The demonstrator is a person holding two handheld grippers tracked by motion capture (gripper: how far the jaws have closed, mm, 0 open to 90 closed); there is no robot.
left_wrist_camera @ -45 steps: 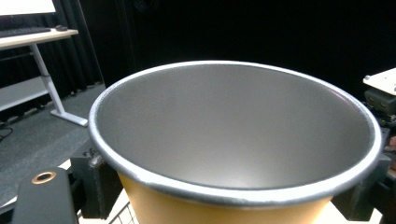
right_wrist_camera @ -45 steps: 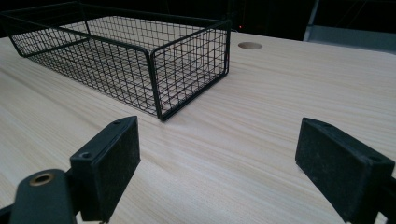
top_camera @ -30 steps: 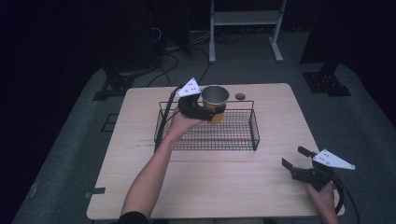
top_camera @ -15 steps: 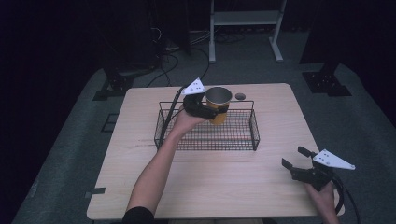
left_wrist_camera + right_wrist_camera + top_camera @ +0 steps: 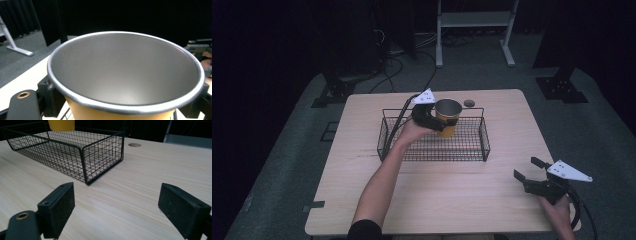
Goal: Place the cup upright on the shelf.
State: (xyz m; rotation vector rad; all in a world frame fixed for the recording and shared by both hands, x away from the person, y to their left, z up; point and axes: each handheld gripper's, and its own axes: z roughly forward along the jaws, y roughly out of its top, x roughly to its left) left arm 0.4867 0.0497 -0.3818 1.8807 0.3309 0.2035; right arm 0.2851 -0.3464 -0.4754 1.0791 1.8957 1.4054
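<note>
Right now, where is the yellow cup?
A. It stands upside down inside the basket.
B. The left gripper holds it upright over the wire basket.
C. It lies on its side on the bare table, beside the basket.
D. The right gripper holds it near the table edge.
B: in the high view the left gripper is shut on the yellow cup, which is upright with its mouth up, over the wire basket; the right gripper is open and holds nothing.
</note>
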